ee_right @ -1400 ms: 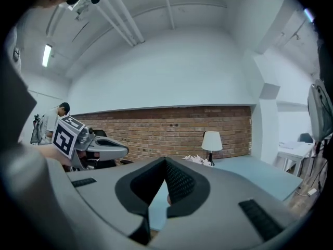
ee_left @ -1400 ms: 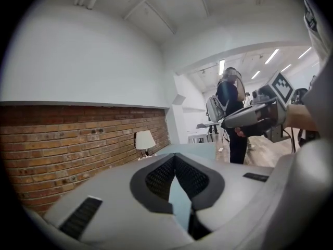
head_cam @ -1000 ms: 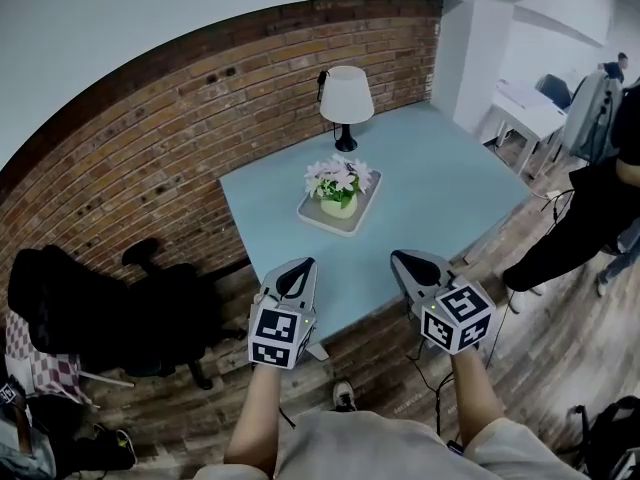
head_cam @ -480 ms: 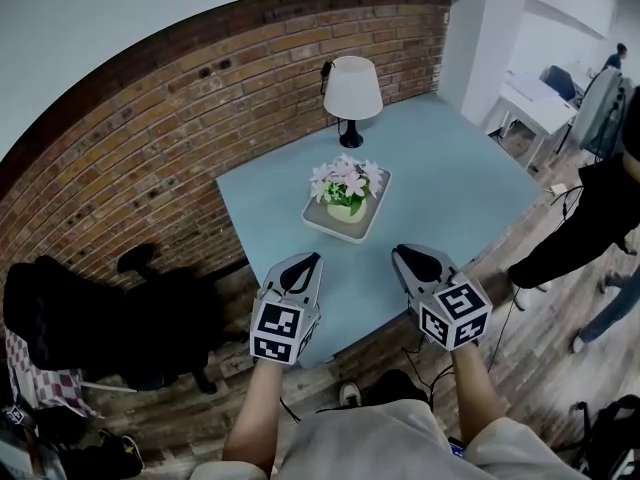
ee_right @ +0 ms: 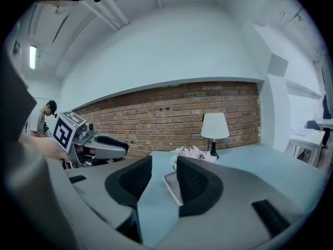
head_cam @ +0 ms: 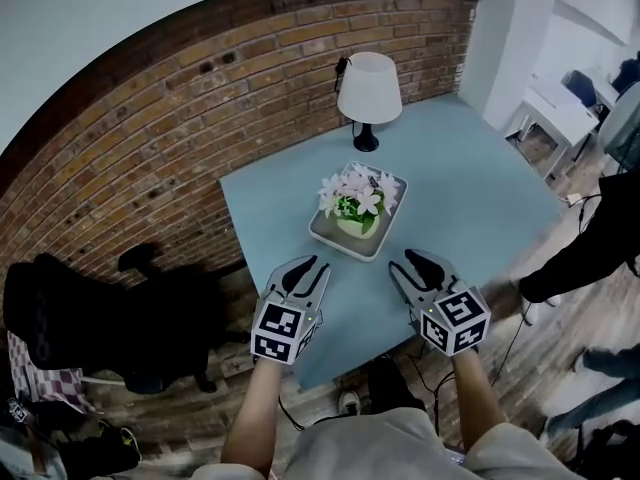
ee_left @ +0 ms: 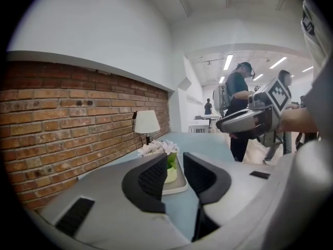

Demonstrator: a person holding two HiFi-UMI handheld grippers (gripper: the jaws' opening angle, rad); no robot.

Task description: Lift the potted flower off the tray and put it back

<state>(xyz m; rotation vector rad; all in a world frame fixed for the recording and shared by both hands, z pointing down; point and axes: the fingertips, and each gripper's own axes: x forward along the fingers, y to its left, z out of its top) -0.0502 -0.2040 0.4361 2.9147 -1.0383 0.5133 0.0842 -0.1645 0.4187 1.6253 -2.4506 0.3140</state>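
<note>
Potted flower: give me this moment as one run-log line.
phase: pre-grasp | potted flower: on tray, untouched | left tongs: opening, empty | right tongs: opening, empty

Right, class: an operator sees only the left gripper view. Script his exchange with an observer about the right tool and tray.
Operator: Is the right tool holding anything?
Observer: No; it is empty, its jaws opening.
Operator: Has either tool reached the tray?
Observer: No; from overhead, both are short of it; the left tool is also empty, opening.
Operator: Anything beside the table?
Observer: A black office chair, by the brick wall.
</note>
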